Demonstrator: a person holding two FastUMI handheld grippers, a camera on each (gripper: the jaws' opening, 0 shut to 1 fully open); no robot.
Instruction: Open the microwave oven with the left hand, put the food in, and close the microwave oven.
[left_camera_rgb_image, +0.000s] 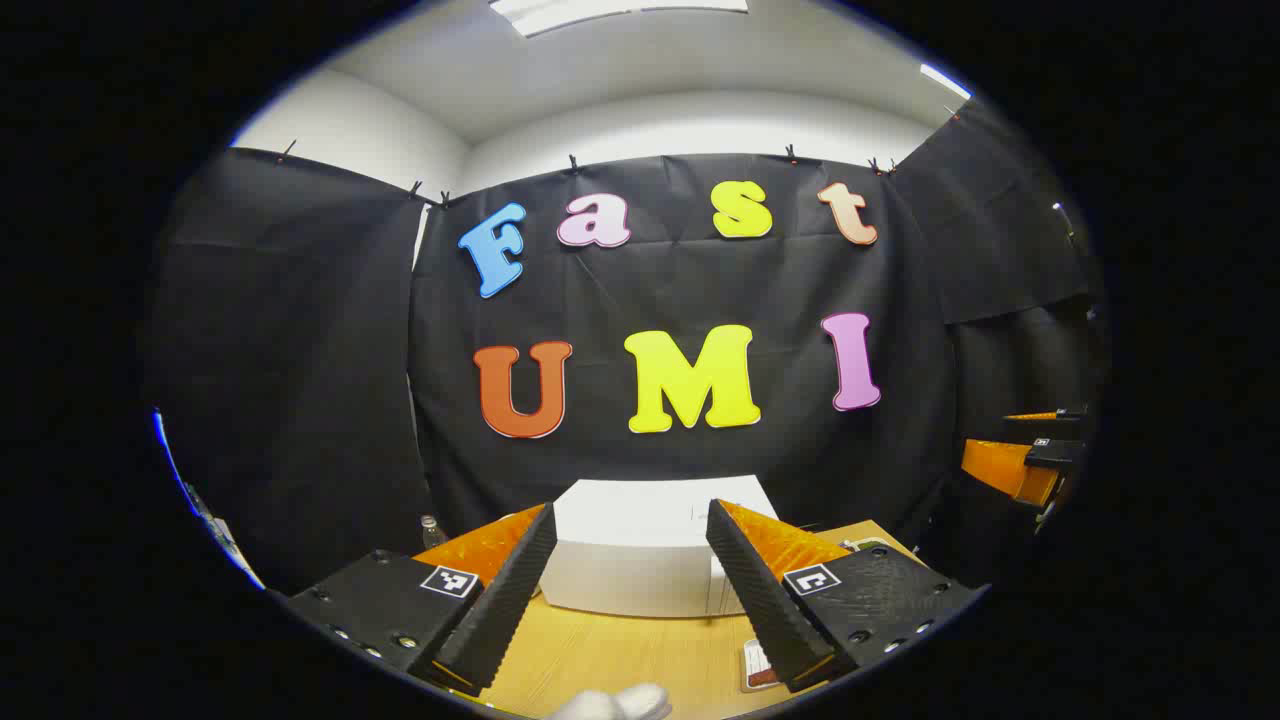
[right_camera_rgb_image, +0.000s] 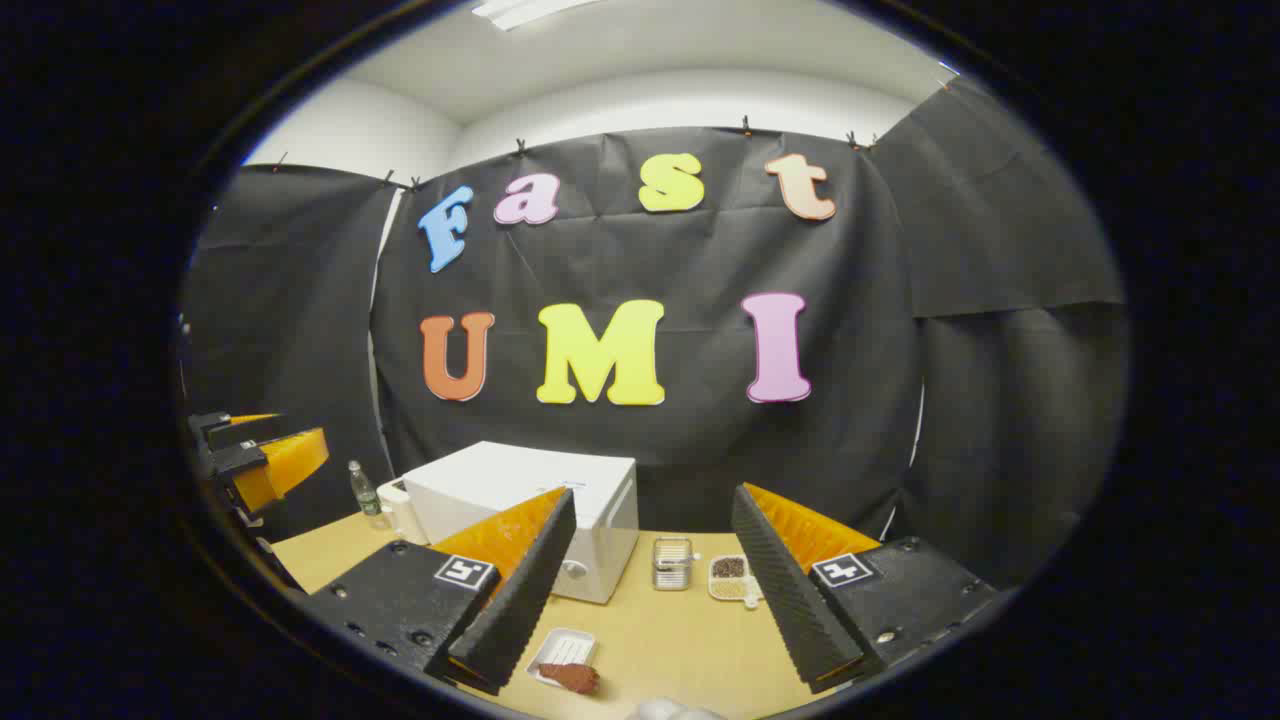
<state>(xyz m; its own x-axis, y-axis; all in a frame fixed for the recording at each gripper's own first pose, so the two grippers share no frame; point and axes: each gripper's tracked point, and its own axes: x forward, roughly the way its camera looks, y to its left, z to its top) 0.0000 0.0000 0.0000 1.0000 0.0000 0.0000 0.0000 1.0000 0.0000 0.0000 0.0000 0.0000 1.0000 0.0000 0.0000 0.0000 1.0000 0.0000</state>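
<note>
A white microwave oven (left_camera_rgb_image: 640, 555) stands shut on the wooden table (left_camera_rgb_image: 620, 655), straight ahead between the fingers of my left gripper (left_camera_rgb_image: 630, 595), which is open and empty a short way in front of it. In the right gripper view the microwave oven (right_camera_rgb_image: 530, 510) sits to the left, door closed. Near the table's front edge a small white tray (right_camera_rgb_image: 562, 655) holds a brown piece of food (right_camera_rgb_image: 570, 677). My right gripper (right_camera_rgb_image: 650, 590) is open above the table, the tray just left of its centre. The left gripper (right_camera_rgb_image: 255, 460) hangs at that view's far left, and the right gripper (left_camera_rgb_image: 1025, 455) at the left view's right edge.
A small metal-lidded container (right_camera_rgb_image: 672, 562) and a divided dish of seeds (right_camera_rgb_image: 730, 577) sit right of the microwave. A bottle (right_camera_rgb_image: 363, 490) and a white jug (right_camera_rgb_image: 400, 512) stand to its left. A card (left_camera_rgb_image: 757, 665) lies on the table.
</note>
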